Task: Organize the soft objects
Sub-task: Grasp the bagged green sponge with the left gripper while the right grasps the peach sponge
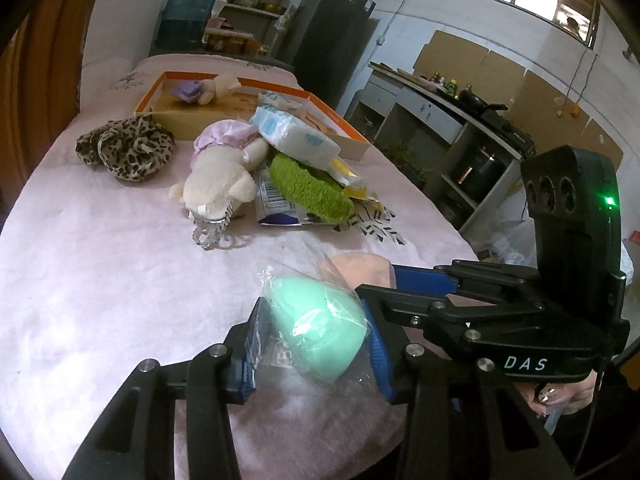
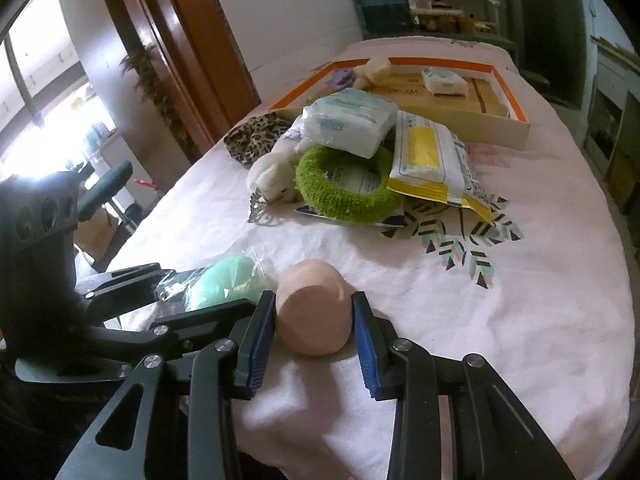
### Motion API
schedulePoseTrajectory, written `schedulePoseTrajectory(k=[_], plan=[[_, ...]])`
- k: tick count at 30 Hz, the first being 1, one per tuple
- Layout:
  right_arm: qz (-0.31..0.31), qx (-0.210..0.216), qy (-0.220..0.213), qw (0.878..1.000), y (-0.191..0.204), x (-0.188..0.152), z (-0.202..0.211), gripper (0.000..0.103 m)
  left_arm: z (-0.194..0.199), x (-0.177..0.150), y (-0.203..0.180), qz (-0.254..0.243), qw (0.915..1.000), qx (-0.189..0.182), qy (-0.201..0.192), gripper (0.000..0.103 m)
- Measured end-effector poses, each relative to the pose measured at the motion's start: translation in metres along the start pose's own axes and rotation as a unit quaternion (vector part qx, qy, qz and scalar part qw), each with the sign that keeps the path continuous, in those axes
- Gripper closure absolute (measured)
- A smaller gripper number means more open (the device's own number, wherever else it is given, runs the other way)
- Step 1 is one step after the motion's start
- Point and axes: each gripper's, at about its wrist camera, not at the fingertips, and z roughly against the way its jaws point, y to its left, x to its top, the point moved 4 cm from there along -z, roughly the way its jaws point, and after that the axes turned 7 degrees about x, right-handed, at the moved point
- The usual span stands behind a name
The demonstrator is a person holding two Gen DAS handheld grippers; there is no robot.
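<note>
Left wrist view shows the left gripper (image 1: 316,344) low over a pink-white cloth (image 1: 100,280), its blue pads pressed against both sides of a mint-green sponge (image 1: 320,328) sealed in a clear crinkled wrapper, so the fingers grasp that packet. At about two o'clock from it, the right gripper (image 1: 400,276) reaches in from the right, and a peach sponge (image 1: 360,266) shows just behind the green one. Right wrist view shows the same peach sponge (image 2: 312,308) resting on the cloth (image 2: 520,320) between the right gripper's (image 2: 314,336) blue pads; the left pad touches its side, while the right pad sits right at its edge, and I cannot tell whether it presses firmly. The green packet (image 2: 224,284) lies at about ten o'clock from the peach one, just beside it, with the left gripper (image 2: 160,292) on it. Farther up the cloth, toward twelve o'clock, a heap holds a cream plush toy (image 1: 218,180), a fuzzy green ring (image 2: 344,184), a white tissue pack (image 2: 348,120) resting on the ring, and a yellow-and-white pouch (image 2: 432,160). A leopard-print fabric (image 1: 126,148) lies at ten o'clock of the heap. Behind the heap stands an orange-rimmed box (image 2: 516,84) holding a small plush (image 2: 376,68), a purple piece (image 1: 188,90) and a small tissue pack (image 2: 444,80).
</note>
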Motion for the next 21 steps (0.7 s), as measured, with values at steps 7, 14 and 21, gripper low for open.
schedulePoseTrajectory(k=[7, 14, 21], plan=[[0.001, -0.002, -0.006, 1.000, 0.000, 0.002, 0.003, 0.065, 0.003, 0.002, -0.001, -0.004, 1.0000, 0.001, -0.006, 0.059], [0.000, -0.011, -0.022, 1.000, -0.004, 0.008, 0.011, 0.065, 0.005, 0.005, -0.002, -0.008, 0.9999, 0.000, -0.012, 0.059], [0.001, -0.027, -0.038, 0.999, -0.011, 0.017, 0.021, 0.065, 0.011, 0.014, 0.000, -0.005, 0.9997, 0.001, -0.022, 0.059]])
